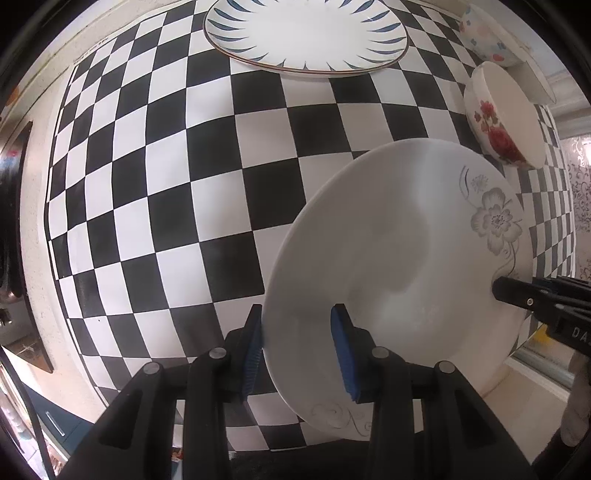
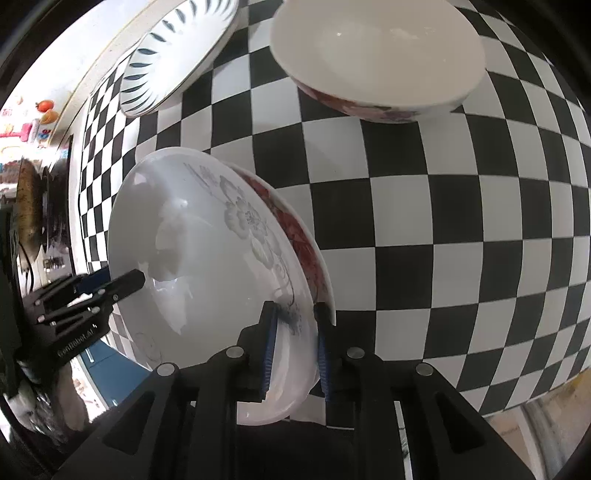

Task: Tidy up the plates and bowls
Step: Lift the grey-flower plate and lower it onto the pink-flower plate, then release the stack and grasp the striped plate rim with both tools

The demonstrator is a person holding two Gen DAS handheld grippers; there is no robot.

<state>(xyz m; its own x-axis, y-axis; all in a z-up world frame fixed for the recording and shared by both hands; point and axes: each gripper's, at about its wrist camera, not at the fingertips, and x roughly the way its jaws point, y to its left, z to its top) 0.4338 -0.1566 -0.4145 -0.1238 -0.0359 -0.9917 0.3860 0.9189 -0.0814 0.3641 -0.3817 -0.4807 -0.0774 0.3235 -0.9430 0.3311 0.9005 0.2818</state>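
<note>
A white plate with a grey flower print (image 1: pixel 399 266) is held tilted above the checkered table. My left gripper (image 1: pixel 297 343) is shut on its near rim, a blue pad on each face. My right gripper (image 2: pixel 293 343) is shut on the opposite rim; it shows as a black tip in the left wrist view (image 1: pixel 517 291). In the right wrist view the plate (image 2: pixel 207 266) lies over a red-flowered dish (image 2: pixel 303 236), whose rim also sits between my fingers. A blue-leaf plate (image 1: pixel 306 33) lies far back. A red-rose bowl (image 1: pixel 498 118) stands at the right.
A pastel-dotted bowl (image 1: pixel 484 33) sits at the far right corner. The checkered cloth (image 1: pixel 184 184) covers the table. A dark stove or pan (image 2: pixel 33 206) lies beyond the table's left edge. The table's near edge (image 2: pixel 517 402) is close to my right gripper.
</note>
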